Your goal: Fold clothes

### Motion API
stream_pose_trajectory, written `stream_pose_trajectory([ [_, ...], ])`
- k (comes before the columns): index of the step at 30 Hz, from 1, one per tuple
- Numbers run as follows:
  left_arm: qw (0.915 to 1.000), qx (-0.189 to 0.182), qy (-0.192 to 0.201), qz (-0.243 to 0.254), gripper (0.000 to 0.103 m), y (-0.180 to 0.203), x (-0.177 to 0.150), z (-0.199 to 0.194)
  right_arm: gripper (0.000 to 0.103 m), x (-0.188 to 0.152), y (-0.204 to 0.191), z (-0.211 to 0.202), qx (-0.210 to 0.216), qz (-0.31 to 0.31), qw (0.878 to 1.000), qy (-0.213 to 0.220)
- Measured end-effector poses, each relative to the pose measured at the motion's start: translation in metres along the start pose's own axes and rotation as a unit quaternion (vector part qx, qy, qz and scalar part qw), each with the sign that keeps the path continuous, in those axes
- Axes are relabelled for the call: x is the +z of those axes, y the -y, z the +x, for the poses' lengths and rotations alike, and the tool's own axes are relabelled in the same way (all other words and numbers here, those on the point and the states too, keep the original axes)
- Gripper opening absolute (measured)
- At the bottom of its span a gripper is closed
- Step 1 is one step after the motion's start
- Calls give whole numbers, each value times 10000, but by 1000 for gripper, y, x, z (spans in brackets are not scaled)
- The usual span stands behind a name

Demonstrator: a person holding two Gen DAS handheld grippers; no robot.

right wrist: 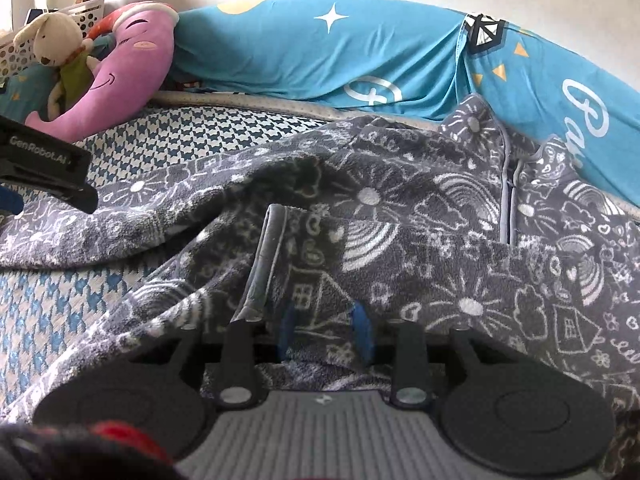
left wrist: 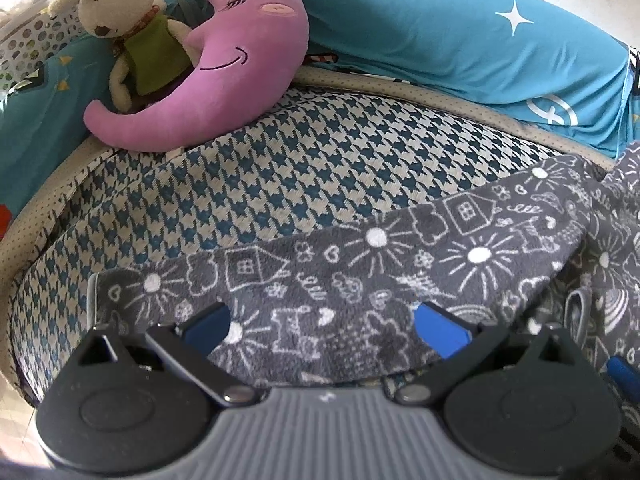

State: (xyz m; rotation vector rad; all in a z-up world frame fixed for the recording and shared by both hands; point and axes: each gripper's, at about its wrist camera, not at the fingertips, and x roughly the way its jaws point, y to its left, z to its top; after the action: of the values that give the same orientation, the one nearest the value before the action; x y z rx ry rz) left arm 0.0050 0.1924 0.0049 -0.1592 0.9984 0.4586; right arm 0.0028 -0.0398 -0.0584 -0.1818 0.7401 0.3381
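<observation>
Sleeve (left wrist: pixel 320 280) at lower frame lies under the spread left tool (left wrist: pixel 320 328); right tool (right wrist: pixel 326 332) pinches pyjama top (right wrist: pixel 440 208) fabric, apparently to fold it across the bed (left wrist: pixel 280 160).

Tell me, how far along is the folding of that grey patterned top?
Barely begun. The grey fleece top still lies rumpled on the houndstooth mat. In hand: the right gripper pinches a sleeve near its cuff; the left gripper stands open over the other sleeve. Every fold is left.
</observation>
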Motion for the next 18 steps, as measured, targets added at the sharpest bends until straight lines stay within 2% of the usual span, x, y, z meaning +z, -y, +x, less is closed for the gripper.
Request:
stream_pose_trajectory([
  [18,9999,-52,-76,-53,103,-13,-28,-11,35,-3,0,-1,-8,77,9999,107],
])
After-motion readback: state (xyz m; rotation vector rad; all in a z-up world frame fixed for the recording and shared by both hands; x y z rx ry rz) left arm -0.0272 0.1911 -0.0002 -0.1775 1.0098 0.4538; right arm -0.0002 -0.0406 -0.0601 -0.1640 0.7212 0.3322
